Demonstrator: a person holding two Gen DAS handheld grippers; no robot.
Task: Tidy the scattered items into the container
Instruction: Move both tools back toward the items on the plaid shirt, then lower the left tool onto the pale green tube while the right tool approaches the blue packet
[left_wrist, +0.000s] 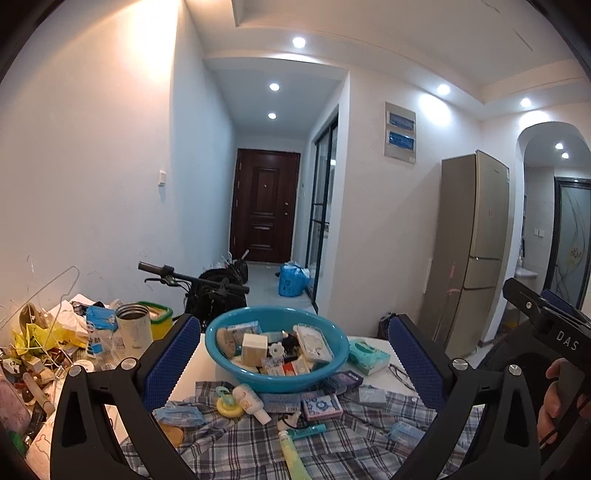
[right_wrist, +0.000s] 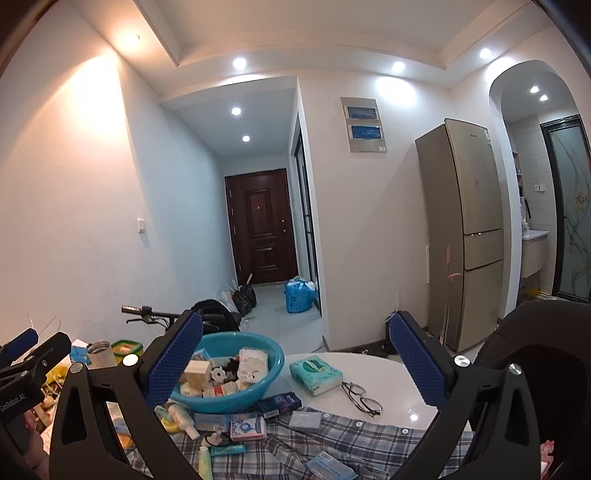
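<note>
A blue plastic basin (left_wrist: 338, 363) (right_wrist: 271, 373) holds several small boxes and toiletries. It sits on a white table, at the far edge of a plaid cloth (left_wrist: 332, 446) (right_wrist: 369, 439). On the cloth lie a white lotion bottle (left_wrist: 251, 402), a pink-edged box (left_wrist: 320, 406) (right_wrist: 248, 426), a green tube (left_wrist: 291, 456), a teal tube (left_wrist: 308, 431) and small blue packets. My left gripper (left_wrist: 295, 354) is open and empty, held above the cloth in front of the basin. My right gripper (right_wrist: 295, 360) is open and empty, to the basin's right.
A green tissue pack (left_wrist: 368, 357) (right_wrist: 314, 374) and glasses (right_wrist: 362, 398) lie on the bare table right of the basin. A cluttered pile with a steel cup (left_wrist: 133, 328) and wire hanger (left_wrist: 55, 291) fills the left. A fridge (right_wrist: 465, 236) stands beyond.
</note>
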